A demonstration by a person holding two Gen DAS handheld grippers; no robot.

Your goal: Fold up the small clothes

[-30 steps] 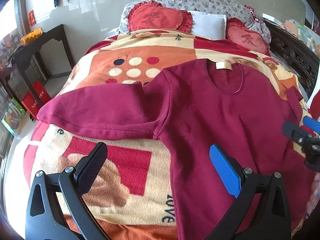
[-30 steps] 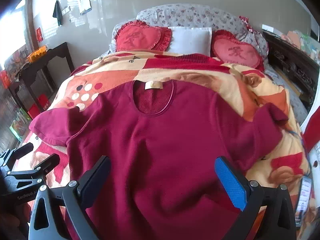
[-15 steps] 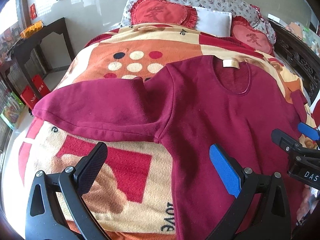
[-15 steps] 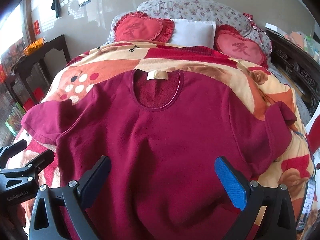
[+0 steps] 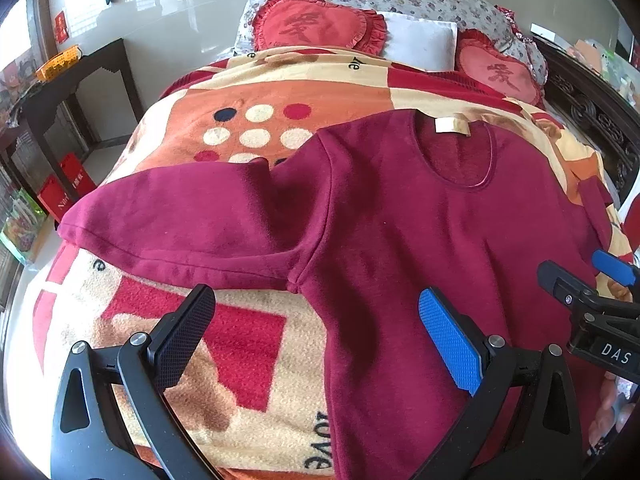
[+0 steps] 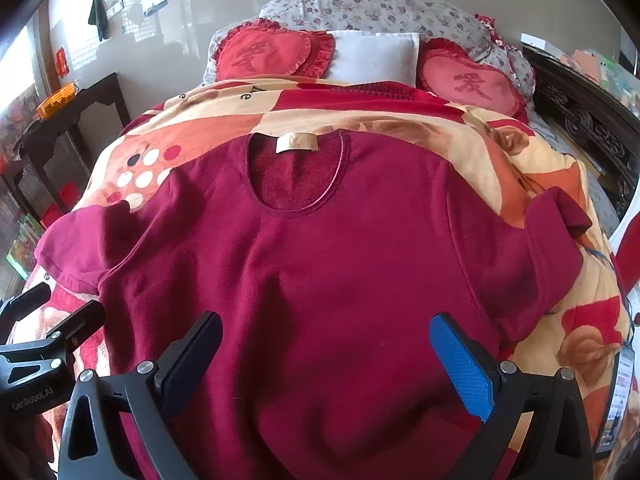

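maroon top (image 6: 340,280) looms larger than before; left gripper (image 5: 316,340), right gripper (image 6: 326,360) closer, fingers apart.

Maroon shirt (image 6: 340,280) — blanket (image 5: 240,92) orange, cream, red, with dots.

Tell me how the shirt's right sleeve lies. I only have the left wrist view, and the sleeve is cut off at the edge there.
Observer: The right sleeve lies spread out sideways on the blanket, with its cuff end creased upward.
Operator: Are the right gripper's fingers open? I only see its tip.
Observer: Yes, the right gripper is wide open over the lower body of the shirt, gripping nothing.
Operator: Anything beyond that sleeve?
Observer: A printed tag, seemingly on a blue string, lies at the blanket's right edge.
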